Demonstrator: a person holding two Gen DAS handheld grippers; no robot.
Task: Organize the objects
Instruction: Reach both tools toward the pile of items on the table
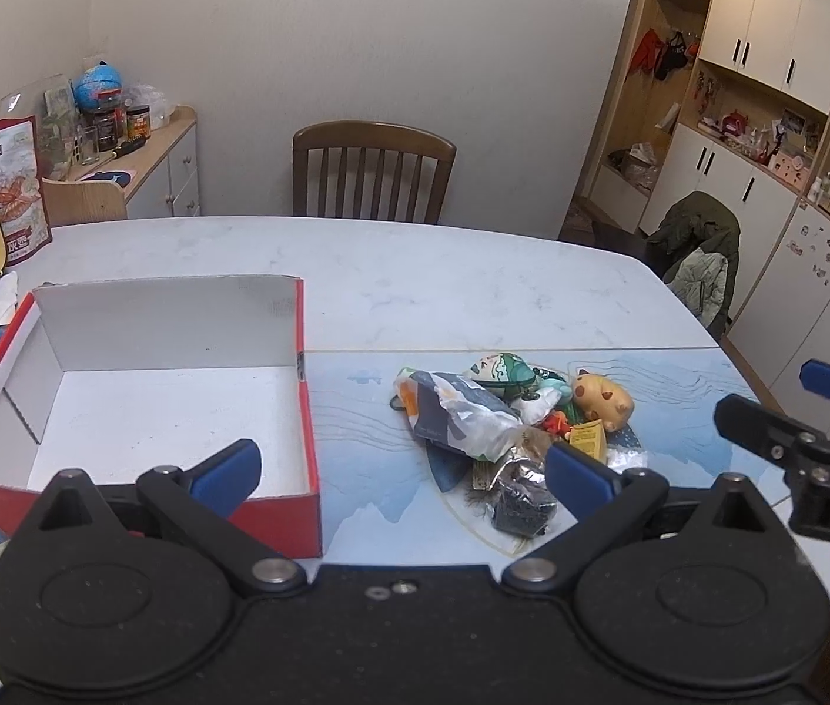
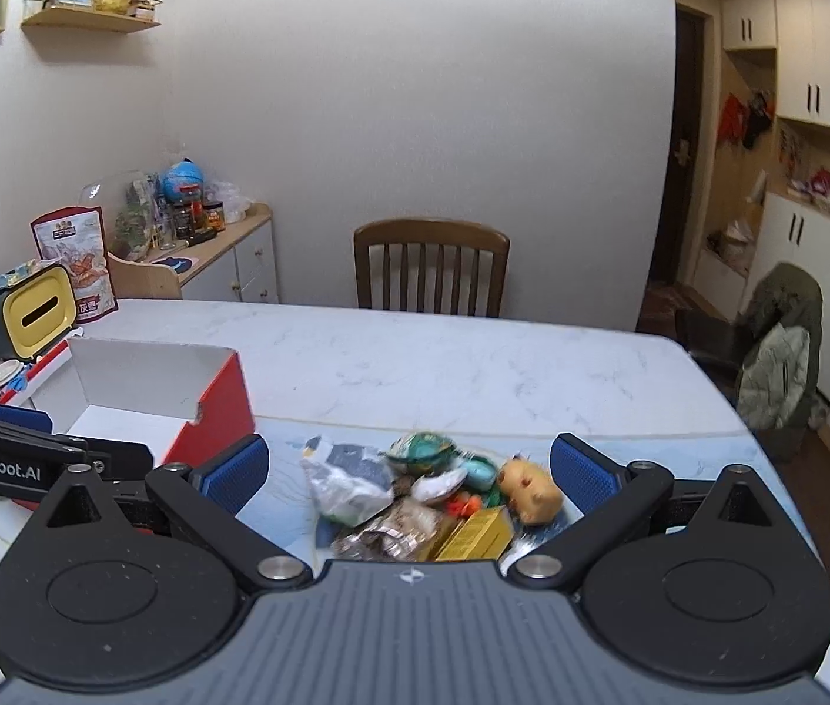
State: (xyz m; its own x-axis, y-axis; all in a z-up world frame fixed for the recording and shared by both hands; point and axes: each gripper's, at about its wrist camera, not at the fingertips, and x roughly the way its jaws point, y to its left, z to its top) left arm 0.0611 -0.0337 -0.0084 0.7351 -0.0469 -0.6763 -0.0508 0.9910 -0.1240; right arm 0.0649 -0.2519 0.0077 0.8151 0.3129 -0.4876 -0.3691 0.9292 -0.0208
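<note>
Both claws I'm steering stand wide apart and empty: left claw (image 1: 403,470) over the near edge of the table (image 1: 474,276), right claw (image 2: 409,473) above the pile of toys and packets (image 2: 421,493). My red box (image 1: 139,393) sits open toward the table's left edge, pile just beside it.

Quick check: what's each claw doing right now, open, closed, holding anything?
Left claw: open wide, holding nothing, above the table by the red box.
Right claw: open wide, holding nothing, facing the pile of objects.
</note>
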